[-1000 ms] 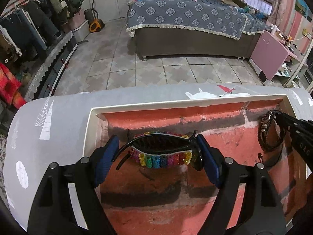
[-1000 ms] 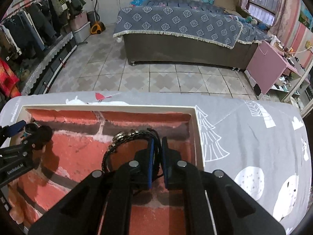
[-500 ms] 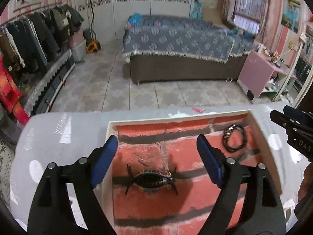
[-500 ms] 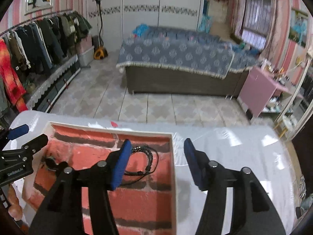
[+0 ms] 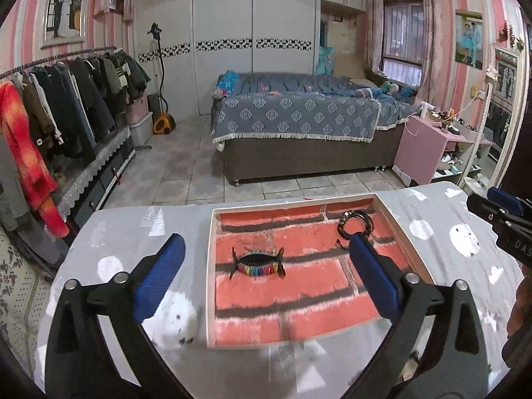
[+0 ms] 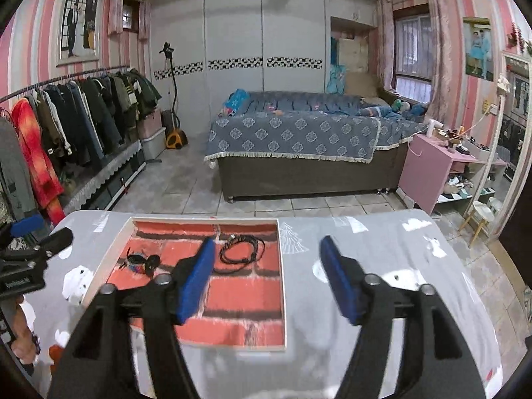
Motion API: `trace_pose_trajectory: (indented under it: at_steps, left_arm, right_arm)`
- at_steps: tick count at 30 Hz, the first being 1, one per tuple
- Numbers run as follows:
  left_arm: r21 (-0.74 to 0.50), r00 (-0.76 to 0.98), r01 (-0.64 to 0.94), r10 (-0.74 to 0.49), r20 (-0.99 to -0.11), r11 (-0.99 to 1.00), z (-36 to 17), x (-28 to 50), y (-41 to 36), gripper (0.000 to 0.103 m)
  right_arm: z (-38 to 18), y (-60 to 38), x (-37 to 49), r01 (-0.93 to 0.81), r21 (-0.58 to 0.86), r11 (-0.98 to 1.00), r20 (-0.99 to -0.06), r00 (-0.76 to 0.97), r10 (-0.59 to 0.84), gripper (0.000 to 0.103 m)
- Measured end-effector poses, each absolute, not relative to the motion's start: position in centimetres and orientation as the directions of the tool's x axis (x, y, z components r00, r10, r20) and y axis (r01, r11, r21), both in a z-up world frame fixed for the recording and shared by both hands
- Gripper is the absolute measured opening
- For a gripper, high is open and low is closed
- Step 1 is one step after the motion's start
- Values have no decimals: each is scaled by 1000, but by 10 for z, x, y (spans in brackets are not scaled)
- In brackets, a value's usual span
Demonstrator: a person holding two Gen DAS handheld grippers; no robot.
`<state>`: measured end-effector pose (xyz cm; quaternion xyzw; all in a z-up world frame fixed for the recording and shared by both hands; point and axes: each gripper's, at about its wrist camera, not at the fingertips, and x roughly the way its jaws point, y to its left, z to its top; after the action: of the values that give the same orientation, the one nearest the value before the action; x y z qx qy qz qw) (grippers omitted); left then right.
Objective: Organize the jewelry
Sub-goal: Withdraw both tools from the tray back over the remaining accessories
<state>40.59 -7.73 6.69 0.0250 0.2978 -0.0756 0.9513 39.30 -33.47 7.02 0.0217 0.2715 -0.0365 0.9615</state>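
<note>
A shallow white-rimmed tray [image 5: 210, 266] with a red brick-pattern floor lies on the grey table. In it lie a black hair clip with rainbow beads [image 5: 257, 265] at the left and a black coiled bracelet [image 5: 355, 224] at the far right. Both also show in the right wrist view: the clip [image 6: 139, 262] and the bracelet [image 6: 242, 252] in the tray [image 6: 282, 286]. My left gripper [image 5: 266, 277] is open and empty, raised above the tray's near half. My right gripper [image 6: 266, 277] is open and empty, over the tray's right rim.
The table has a grey cloth [image 6: 382, 259] with white prints. Beyond its far edge are a tiled floor, a bed [image 5: 299, 123], a clothes rack [image 5: 60, 109] at the left and a pink cabinet [image 5: 425, 146] at the right.
Both grippers have opened, let go of the clip and the bracelet in the tray, and pulled back and up. The clip and bracelet now lie free.
</note>
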Motion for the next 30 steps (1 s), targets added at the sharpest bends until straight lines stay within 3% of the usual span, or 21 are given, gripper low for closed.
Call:
trace_pose_trajectory:
  at_steps: [5, 8, 30]
  left_arm:
    - [25, 826, 156, -117, -552, 987, 68, 369, -69, 98]
    - [25, 824, 150, -111, -555, 988, 65, 350, -61, 98]
    - [23, 789, 72, -43, -613, 997, 6, 248, -2, 98]
  right_arm:
    - [57, -337, 348, 95, 4, 995, -512, 855, -80, 71]
    - [49, -347, 328, 114, 17, 993, -511, 855, -89, 78]
    - [-28, -367, 215, 169, 72, 983, -600, 794, -93, 78]
